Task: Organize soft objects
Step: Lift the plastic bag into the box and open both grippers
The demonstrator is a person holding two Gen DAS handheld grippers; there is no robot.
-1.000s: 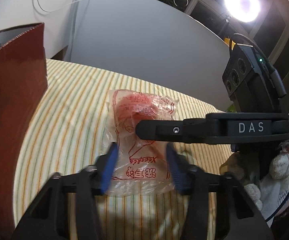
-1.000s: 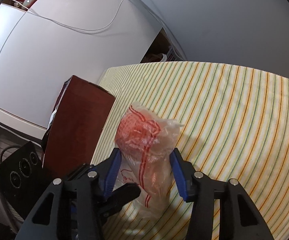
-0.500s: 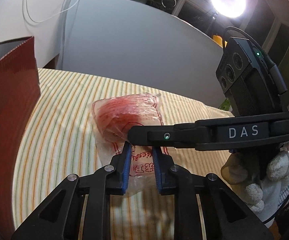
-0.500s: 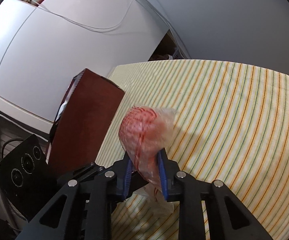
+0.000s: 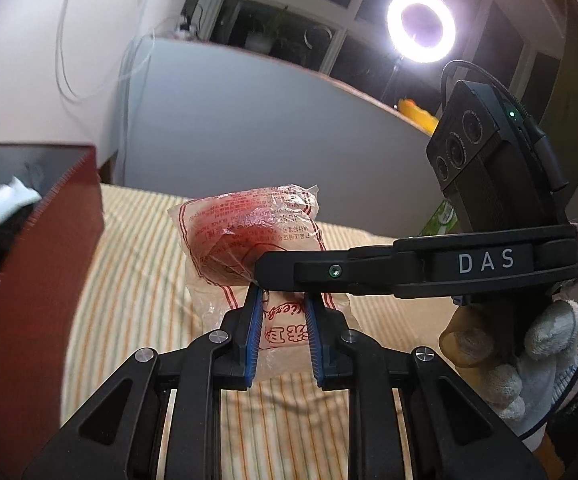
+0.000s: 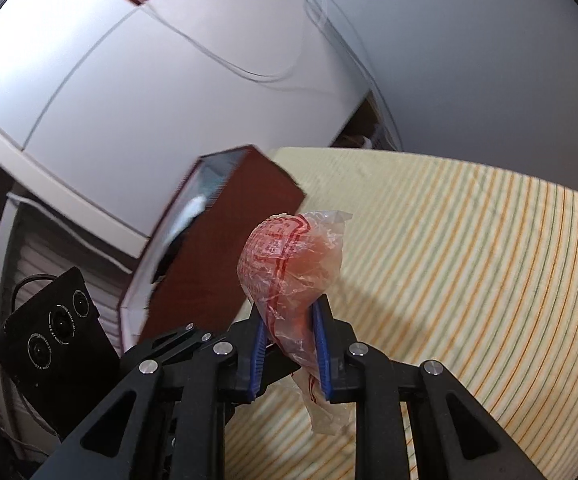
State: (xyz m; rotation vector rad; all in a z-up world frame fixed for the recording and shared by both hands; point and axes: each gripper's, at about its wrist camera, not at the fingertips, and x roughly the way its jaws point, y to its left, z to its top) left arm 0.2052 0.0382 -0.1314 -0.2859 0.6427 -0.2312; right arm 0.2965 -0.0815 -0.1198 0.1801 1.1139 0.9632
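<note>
A clear plastic bag with red print and something red and soft inside [image 5: 249, 236] hangs above the striped cloth. My left gripper [image 5: 283, 300] is shut on the bag's lower part. My right gripper [image 6: 291, 312] is shut on the same bag [image 6: 289, 256], crossing in from the right in the left wrist view [image 5: 329, 272]. A dark red open box [image 5: 37, 264] stands to the left, with white and dark soft things inside; it also shows in the right wrist view [image 6: 225, 248].
A yellow, green and orange striped cloth [image 6: 469, 260] covers the table. A grey partition [image 5: 269, 132] stands behind it. A ring light [image 5: 421, 26] shines at the upper right. White cabinet panels [image 6: 129, 80] lie beyond the box.
Both grippers closed on the bag, which was lying between open fingers a second ago. They have lifted it off the cloth and toward the red box.
</note>
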